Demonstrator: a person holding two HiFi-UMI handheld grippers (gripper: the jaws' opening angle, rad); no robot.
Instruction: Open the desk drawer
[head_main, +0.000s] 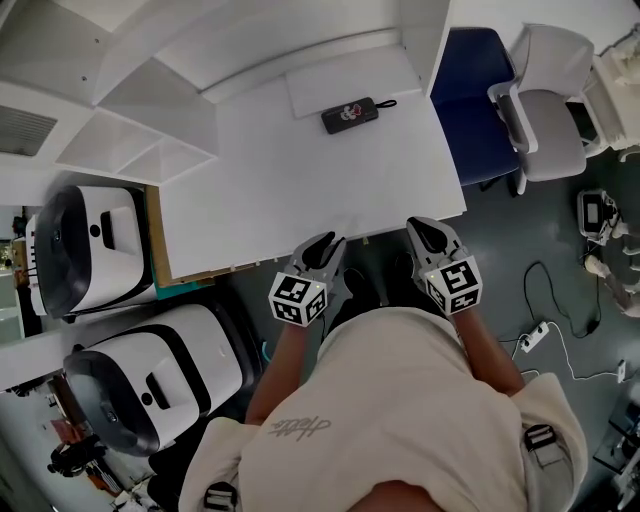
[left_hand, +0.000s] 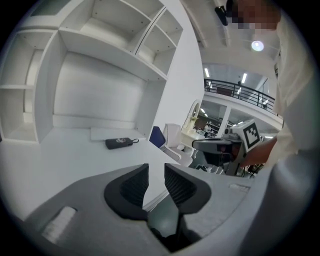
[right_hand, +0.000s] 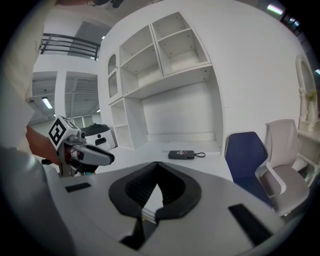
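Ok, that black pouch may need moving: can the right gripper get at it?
Probably yes: only bare desk lies between the right gripper and the black pouch, though it sits far back.

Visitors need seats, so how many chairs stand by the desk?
2. A blue chair stands next to the desk's right edge, and a white-grey chair is just right of it. More may be out of view.

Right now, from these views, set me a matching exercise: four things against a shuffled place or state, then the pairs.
1 left tool
2 right tool
3 black case
4 blue chair

A jaws together, nothing held
B lying on the desk, near its back
C jaws slightly apart, nothing between
D on the floor beside the desk, on the person's right

Pairs: 1-C, 2-A, 3-B, 4-D
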